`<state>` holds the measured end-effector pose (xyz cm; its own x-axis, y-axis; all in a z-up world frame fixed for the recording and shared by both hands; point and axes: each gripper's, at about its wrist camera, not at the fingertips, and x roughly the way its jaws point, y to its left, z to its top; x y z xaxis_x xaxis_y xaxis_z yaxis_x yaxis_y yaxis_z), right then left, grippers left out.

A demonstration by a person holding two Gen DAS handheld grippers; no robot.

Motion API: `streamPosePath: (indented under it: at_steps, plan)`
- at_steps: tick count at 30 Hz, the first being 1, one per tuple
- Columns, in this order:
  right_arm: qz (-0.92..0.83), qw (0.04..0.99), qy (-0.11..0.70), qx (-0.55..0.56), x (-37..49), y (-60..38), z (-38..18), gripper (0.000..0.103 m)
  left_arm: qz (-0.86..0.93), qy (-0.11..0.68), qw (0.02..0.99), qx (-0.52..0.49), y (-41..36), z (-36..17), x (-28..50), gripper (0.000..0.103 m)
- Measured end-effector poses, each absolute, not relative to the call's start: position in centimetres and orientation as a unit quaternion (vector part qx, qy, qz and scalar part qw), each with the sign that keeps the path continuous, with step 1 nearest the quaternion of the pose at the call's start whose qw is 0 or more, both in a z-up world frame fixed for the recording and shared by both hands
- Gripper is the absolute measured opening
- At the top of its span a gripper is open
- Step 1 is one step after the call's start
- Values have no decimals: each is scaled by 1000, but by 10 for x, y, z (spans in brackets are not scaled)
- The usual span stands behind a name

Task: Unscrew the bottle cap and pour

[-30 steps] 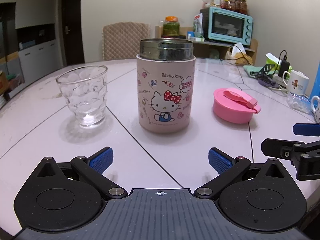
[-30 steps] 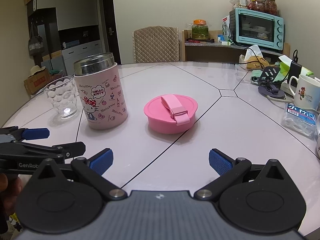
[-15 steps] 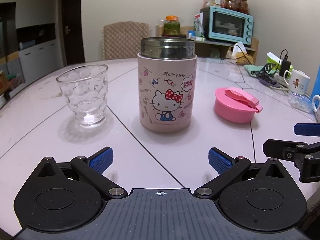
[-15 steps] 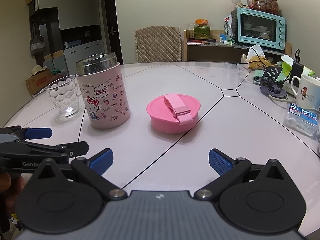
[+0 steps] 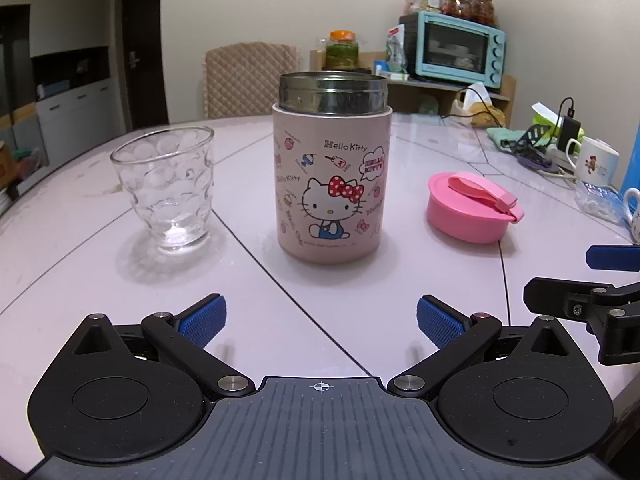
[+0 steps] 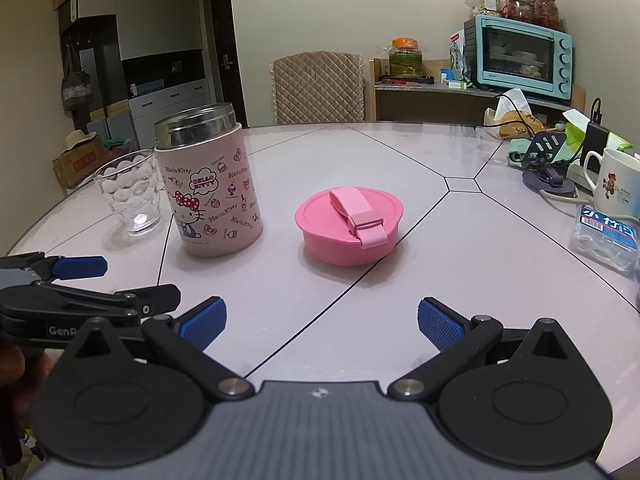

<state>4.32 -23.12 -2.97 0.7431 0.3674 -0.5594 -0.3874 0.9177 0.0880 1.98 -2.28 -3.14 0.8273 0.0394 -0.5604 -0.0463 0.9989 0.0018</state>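
Observation:
A pink Hello Kitty bottle [image 5: 331, 184] with an open steel mouth stands upright on the table, also in the right wrist view [image 6: 210, 184]. Its pink cap [image 5: 470, 208] lies to its right, strap up, also in the right wrist view [image 6: 349, 224]. An empty dimpled glass [image 5: 167, 188] stands to the bottle's left, also in the right wrist view [image 6: 130, 192]. My left gripper [image 5: 320, 320] is open and empty, facing the bottle from a short way back. My right gripper [image 6: 322, 322] is open and empty, facing the cap.
A white mug [image 6: 618, 180], a plastic packet [image 6: 604, 238], a phone stand [image 6: 546, 156] and cables sit at the table's right edge. A quilted chair [image 6: 318, 92] stands behind the table. A teal toaster oven [image 6: 520, 56] is on a far shelf.
Both grippers have eased slightly nearer the table objects, so the bottle, cap and glass look a little larger. Nothing was grasped or moved.

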Motion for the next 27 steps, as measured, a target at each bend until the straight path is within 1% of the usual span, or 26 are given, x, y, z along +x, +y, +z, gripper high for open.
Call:
streamPosePath:
  at_steps: [27]
  plan:
    - [202, 934, 293, -15, 43, -231, -29, 103, 18, 285, 958, -5, -22, -32, 18, 103]
